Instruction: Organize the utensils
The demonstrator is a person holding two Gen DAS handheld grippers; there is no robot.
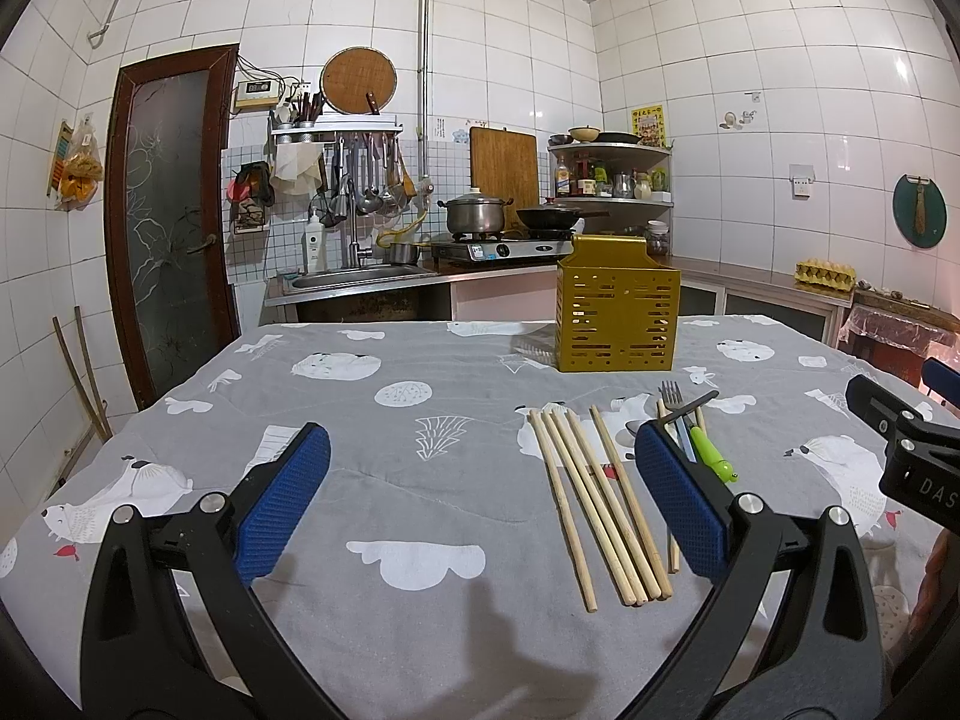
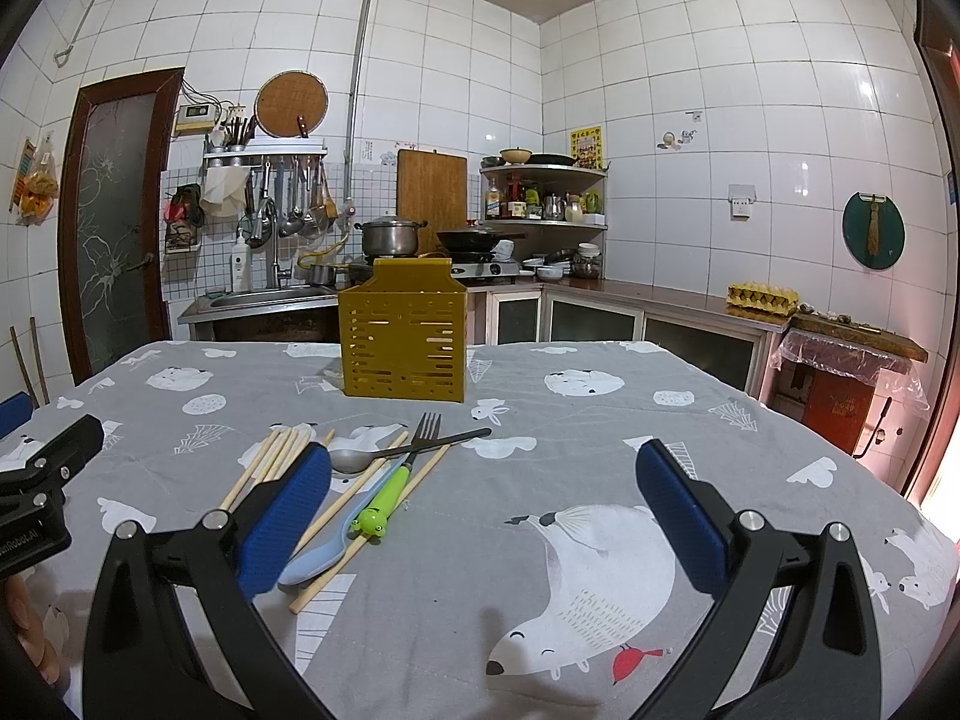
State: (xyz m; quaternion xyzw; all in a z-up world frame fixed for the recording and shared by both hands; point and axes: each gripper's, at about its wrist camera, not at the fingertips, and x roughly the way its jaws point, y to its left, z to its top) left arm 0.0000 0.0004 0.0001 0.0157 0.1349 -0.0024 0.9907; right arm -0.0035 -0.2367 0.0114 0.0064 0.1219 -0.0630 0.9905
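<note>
A gold slotted utensil holder (image 1: 618, 318) stands upright at the far side of the table; it also shows in the right wrist view (image 2: 402, 342). Several wooden chopsticks (image 1: 594, 498) lie in front of my open, empty left gripper (image 1: 480, 492). A fork with a green handle (image 2: 399, 474), a metal spoon (image 2: 360, 459), a light blue spoon (image 2: 318, 561) and more chopsticks (image 2: 270, 459) lie by the left finger of my open, empty right gripper (image 2: 486, 510). The fork also shows in the left wrist view (image 1: 705, 441).
The table has a grey cloth with polar bears (image 2: 588, 576). Behind it are a sink (image 1: 360, 279), a stove with a pot (image 1: 480, 213) and pan, a corner shelf (image 1: 612, 174), and an egg tray (image 2: 762, 297) on the counter.
</note>
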